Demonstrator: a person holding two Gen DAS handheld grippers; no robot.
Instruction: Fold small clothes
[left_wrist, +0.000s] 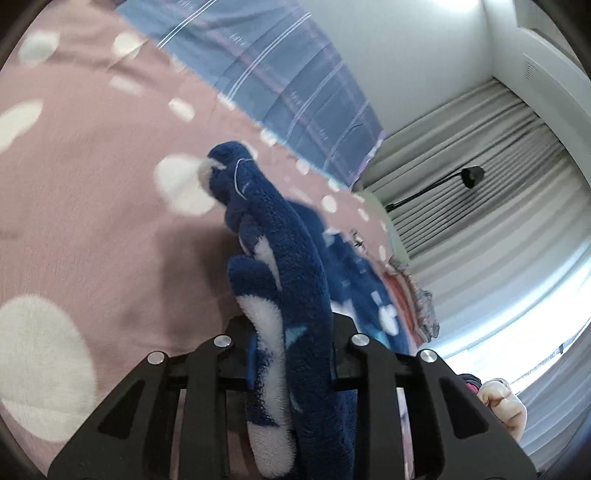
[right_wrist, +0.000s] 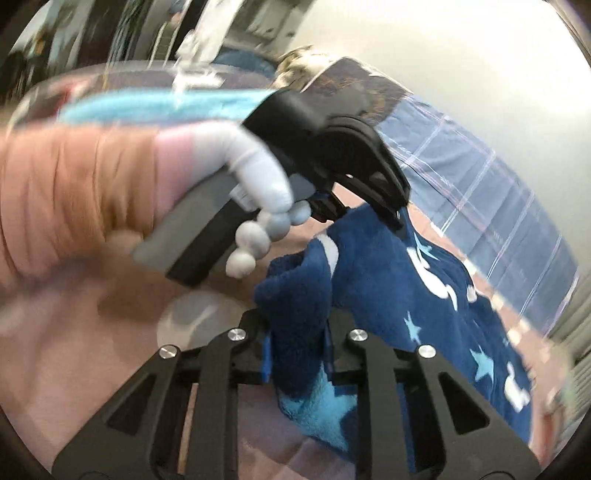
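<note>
A dark blue fleece garment (left_wrist: 291, 236) with white shapes and light blue stars hangs bunched over the pink bed. My left gripper (left_wrist: 291, 332) is shut on a thick fold of it, and the fabric rises ahead between the jaws. In the right wrist view the garment (right_wrist: 406, 295) spreads away to the right, and my right gripper (right_wrist: 299, 332) is shut on a gathered edge of it. The left gripper (right_wrist: 395, 216) also shows there, held by a gloved hand (right_wrist: 258, 177), pinching the cloth's upper edge just beyond my right one.
The pink bedspread (left_wrist: 92, 206) with white dots fills the left. A blue plaid cover (left_wrist: 280, 77) lies at the far side. Other folded cloth (left_wrist: 410, 295) sits behind the garment. Grey curtains (left_wrist: 480, 177), a black lamp (left_wrist: 471, 176) and a bright window stand to the right.
</note>
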